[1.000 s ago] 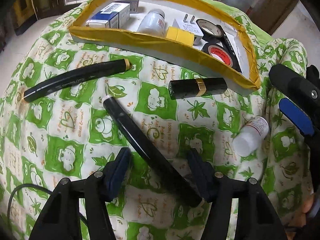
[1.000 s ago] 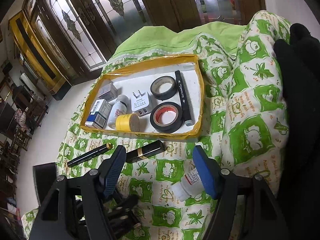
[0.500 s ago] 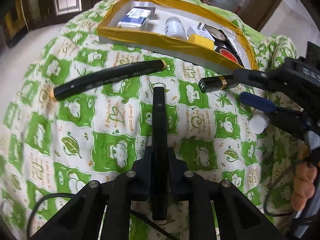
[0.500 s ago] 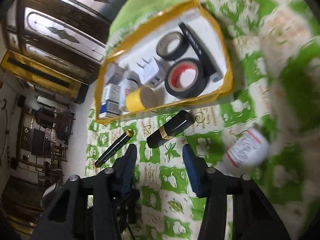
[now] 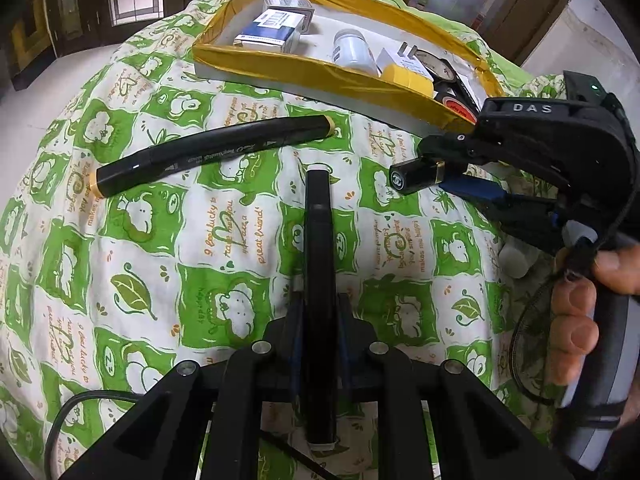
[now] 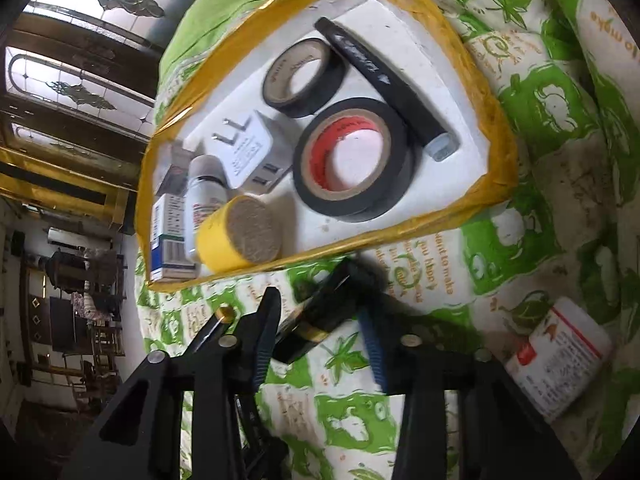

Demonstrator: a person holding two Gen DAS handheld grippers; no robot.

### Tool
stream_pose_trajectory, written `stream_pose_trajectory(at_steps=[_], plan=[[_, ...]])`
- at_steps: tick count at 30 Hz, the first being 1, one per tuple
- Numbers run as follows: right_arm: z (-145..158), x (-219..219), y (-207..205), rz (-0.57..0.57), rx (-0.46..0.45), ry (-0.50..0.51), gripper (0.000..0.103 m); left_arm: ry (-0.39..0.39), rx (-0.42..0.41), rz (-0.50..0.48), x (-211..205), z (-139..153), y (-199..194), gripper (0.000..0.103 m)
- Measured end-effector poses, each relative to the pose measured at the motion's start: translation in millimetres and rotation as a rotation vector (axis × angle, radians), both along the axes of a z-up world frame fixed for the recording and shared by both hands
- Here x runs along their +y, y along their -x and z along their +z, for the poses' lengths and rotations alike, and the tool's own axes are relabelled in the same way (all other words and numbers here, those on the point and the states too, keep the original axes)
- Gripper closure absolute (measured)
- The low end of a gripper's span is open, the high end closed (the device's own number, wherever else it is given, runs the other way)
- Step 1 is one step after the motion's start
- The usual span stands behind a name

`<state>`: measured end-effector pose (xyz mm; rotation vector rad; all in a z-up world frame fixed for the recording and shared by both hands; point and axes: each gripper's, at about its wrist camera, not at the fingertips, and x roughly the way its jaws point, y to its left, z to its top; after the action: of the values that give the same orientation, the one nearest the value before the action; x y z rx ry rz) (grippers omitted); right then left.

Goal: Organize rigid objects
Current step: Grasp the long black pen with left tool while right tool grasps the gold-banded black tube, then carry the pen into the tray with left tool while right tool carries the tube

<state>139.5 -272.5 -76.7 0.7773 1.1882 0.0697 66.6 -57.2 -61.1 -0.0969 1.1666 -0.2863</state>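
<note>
My left gripper [image 5: 318, 316] is shut on a black marker [image 5: 318, 232] that points away along the fingers, above the green-and-white cloth. My right gripper [image 6: 320, 316] has its jaws around a black lipstick with a gold band [image 6: 316, 320]; there is still a gap on the right side, so it is open. The right gripper [image 5: 448, 168] and the lipstick [image 5: 414, 176] also show in the left wrist view, just in front of the yellow-rimmed tray [image 5: 320, 72]. A second black marker [image 5: 212, 152] lies on the cloth to the left.
The tray [image 6: 496, 152] holds two black tape rolls [image 6: 352, 160], a black marker [image 6: 384, 80], a white plug adapter [image 6: 248, 152], a yellow roll [image 6: 240, 236], a white bottle and small boxes. A white bottle with a red label [image 6: 556, 356] lies on the cloth at the right.
My left gripper closed on the marker and turned it straight ahead. My right gripper moved down to the lipstick and narrowed around it.
</note>
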Motion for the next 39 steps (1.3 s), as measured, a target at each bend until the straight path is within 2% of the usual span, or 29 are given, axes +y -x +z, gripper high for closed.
stream_pose_trajectory(at_steps=[5, 14, 23, 31, 39], plan=[[1.8, -1.9, -0.5, 0.037, -0.002, 0.023, 0.075, -0.055, -0.039, -0.021, -8.4, 1.8, 7.2, 0.088], [20.3, 8.8, 18.5, 0.140, -0.030, 0.105, 0.079, -0.088, -0.119, -0.032, -12.6, 12.3, 15.2, 0.089], [44.6, 10.4, 37.9, 0.194, -0.084, 0.093, 0.086, -0.124, -0.229, -0.066, -28.8, 31.4, 22.3, 0.089], [61.7, 6.4, 44.7, 0.205, -0.126, 0.096, 0.086, -0.102, -0.227, -0.045, -22.1, 35.3, 18.0, 0.089], [72.6, -13.8, 37.7, 0.177, -0.144, 0.101, 0.086, -0.063, -0.257, -0.033, -14.5, 58.6, 1.7, 0.089]])
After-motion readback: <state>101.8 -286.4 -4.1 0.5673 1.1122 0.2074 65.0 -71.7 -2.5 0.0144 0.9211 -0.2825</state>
